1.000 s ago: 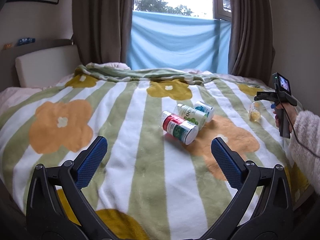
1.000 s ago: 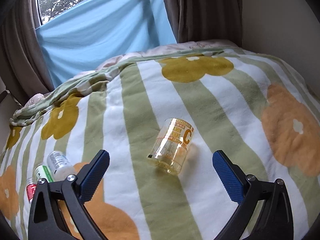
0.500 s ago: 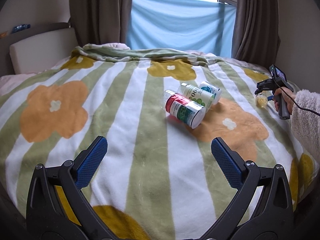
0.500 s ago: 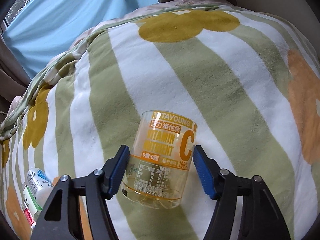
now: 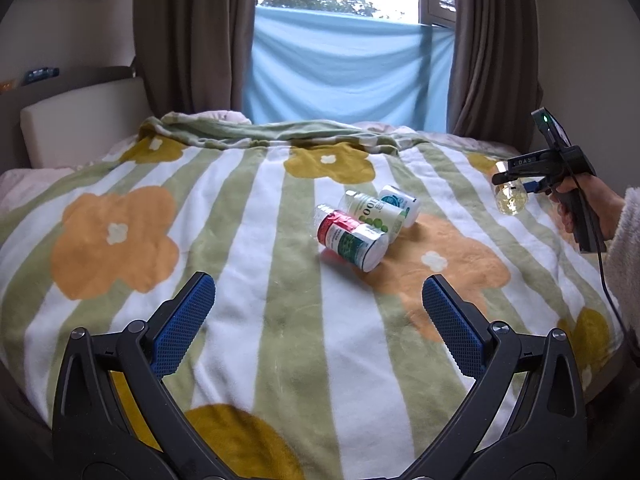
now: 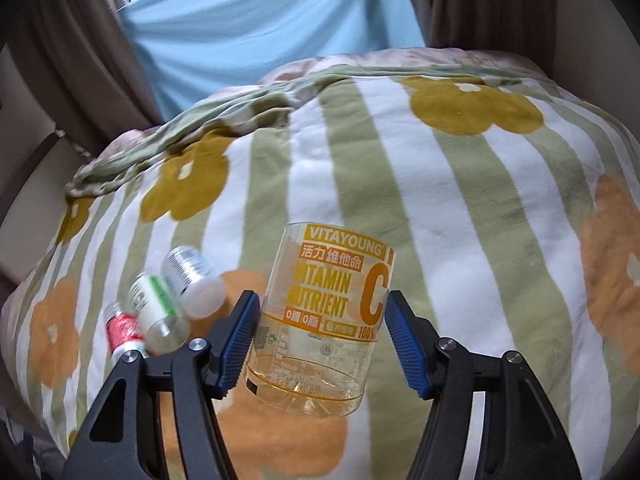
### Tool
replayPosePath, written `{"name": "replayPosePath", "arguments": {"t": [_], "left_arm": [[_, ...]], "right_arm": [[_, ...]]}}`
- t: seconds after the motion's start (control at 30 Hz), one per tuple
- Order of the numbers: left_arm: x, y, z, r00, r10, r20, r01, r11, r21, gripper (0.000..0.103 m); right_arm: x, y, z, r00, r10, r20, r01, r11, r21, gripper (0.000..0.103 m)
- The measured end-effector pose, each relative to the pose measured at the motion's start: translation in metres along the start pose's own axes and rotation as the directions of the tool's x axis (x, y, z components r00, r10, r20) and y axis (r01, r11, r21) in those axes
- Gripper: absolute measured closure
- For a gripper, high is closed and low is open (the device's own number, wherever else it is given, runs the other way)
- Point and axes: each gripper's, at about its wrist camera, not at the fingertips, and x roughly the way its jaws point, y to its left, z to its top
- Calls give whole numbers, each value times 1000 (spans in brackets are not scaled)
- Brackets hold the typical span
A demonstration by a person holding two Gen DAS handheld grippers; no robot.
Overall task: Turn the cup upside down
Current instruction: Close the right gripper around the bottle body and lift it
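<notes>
A clear yellow-tinted plastic cup [image 6: 320, 320] with orange "VITAMIN C" print is held between the blue pads of my right gripper [image 6: 322, 336], lifted off the flowered blanket [image 6: 460, 200]. Its thick base points toward the camera and its mouth points away. In the left wrist view the cup [image 5: 510, 200] hangs in the right gripper [image 5: 520, 178] at the right edge, above the bed. My left gripper [image 5: 318, 320] is open and empty, low over the near part of the blanket [image 5: 240, 240].
Three labelled bottles lie together on the blanket: a red one [image 5: 352, 242], a green-dotted one [image 5: 372, 212] and a blue-labelled one [image 5: 398, 204]. They show at the left in the right wrist view [image 6: 164, 312]. A headboard [image 5: 80, 120], curtains and window stand behind the bed.
My right gripper closed on the cup and lifted it off the blanket, swinging left so the bottles come into its view. My left gripper stayed open and rose slightly.
</notes>
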Motion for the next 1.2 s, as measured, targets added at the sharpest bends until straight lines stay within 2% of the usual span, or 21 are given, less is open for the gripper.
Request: {"name": "replayPosePath", "arguments": {"t": [0.1,0.23,0.4,0.53,0.83,0.9,0.97,1.0,1.03,1.1,1.2], "left_arm": [[-10,-1,-3,1000,-15,-5,15,1000,20,0],[-23,1,-8,999,-43,-6,43,999,25,0],[-39,2,-14,998,-57,0,57,997,46,0],[-50,9,-19,998,-59,-2,59,997,48,0],[-57,22,-29,998,-53,-24,54,998,39,0],[-58,22,-30,998,-56,-32,57,998,35,0],[-57,23,-30,997,-59,-41,61,998,32,0],[-56,22,-30,997,-61,-47,63,998,32,0],[-55,20,-29,997,-61,-54,63,997,35,0],[-52,18,-28,996,-58,-67,61,997,41,0],[-42,11,-19,992,-55,-110,59,998,32,0]], "right_arm": [[-9,37,-33,997,48,-54,-53,995,-84,43],[-6,79,-84,983,114,-147,-135,980,-144,43],[11,114,-137,967,83,-242,-141,962,-233,43],[27,122,-158,956,55,-287,-128,962,-241,43],[50,129,-174,936,24,-351,-114,965,-237,42],[52,133,-175,936,10,-353,-103,963,-247,41],[51,135,-175,939,-11,-344,-84,962,-260,31],[48,136,-175,943,-2,-334,-89,962,-258,20],[43,135,-175,948,17,-318,-101,963,-250,18],[27,130,-174,959,40,-281,-112,963,-245,18],[-13,124,-176,986,50,-158,-94,954,-283,18]]}}
